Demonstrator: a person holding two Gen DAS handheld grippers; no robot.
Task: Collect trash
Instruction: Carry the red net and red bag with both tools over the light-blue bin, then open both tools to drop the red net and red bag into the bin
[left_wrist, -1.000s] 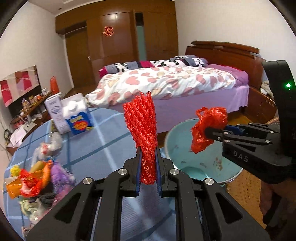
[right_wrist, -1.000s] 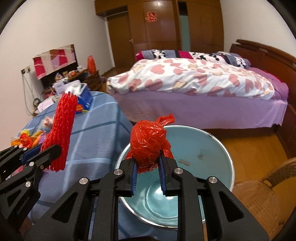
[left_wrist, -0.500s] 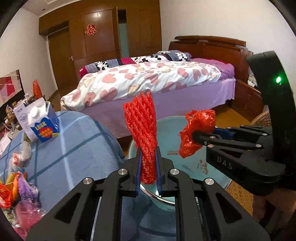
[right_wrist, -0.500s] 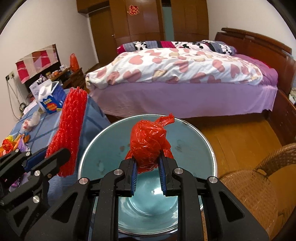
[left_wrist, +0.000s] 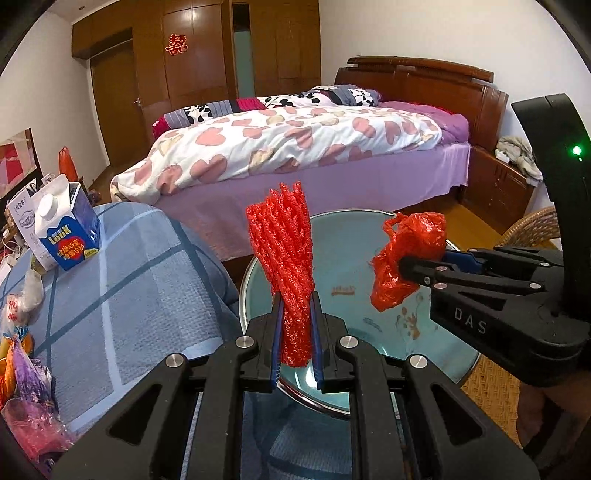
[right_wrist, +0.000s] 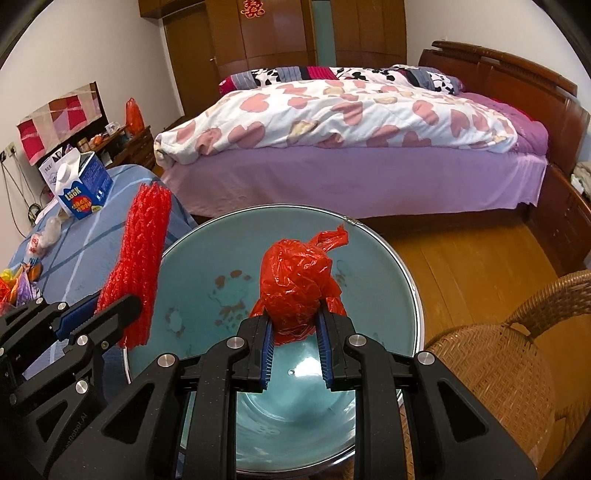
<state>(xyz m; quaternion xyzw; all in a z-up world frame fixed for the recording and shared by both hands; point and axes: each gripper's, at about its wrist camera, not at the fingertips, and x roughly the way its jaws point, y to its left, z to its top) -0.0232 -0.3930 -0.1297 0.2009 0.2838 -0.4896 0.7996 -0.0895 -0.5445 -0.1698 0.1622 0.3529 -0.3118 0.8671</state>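
My left gripper (left_wrist: 294, 332) is shut on a red foam net sleeve (left_wrist: 284, 254) that stands upright, over the near left rim of a teal basin (left_wrist: 351, 258). My right gripper (right_wrist: 295, 347) is shut on a crumpled red plastic bag (right_wrist: 295, 284) and holds it above the basin's inside (right_wrist: 207, 280). In the right wrist view the left gripper (right_wrist: 122, 310) and its sleeve (right_wrist: 144, 258) sit at the left. In the left wrist view the right gripper (left_wrist: 406, 264) and its bag (left_wrist: 410, 258) sit at the right.
A table with a blue checked cloth (left_wrist: 122, 295) lies left, with a blue milk carton (left_wrist: 66, 232) and a heap of coloured wrappers (left_wrist: 22, 373). A bed (right_wrist: 351, 122) stands behind the basin. A wicker chair (right_wrist: 517, 350) is at the right.
Both grippers have moved right, from over the table to over the basin, each still holding its red item. The wrapper heap has slid toward the left edge of view.
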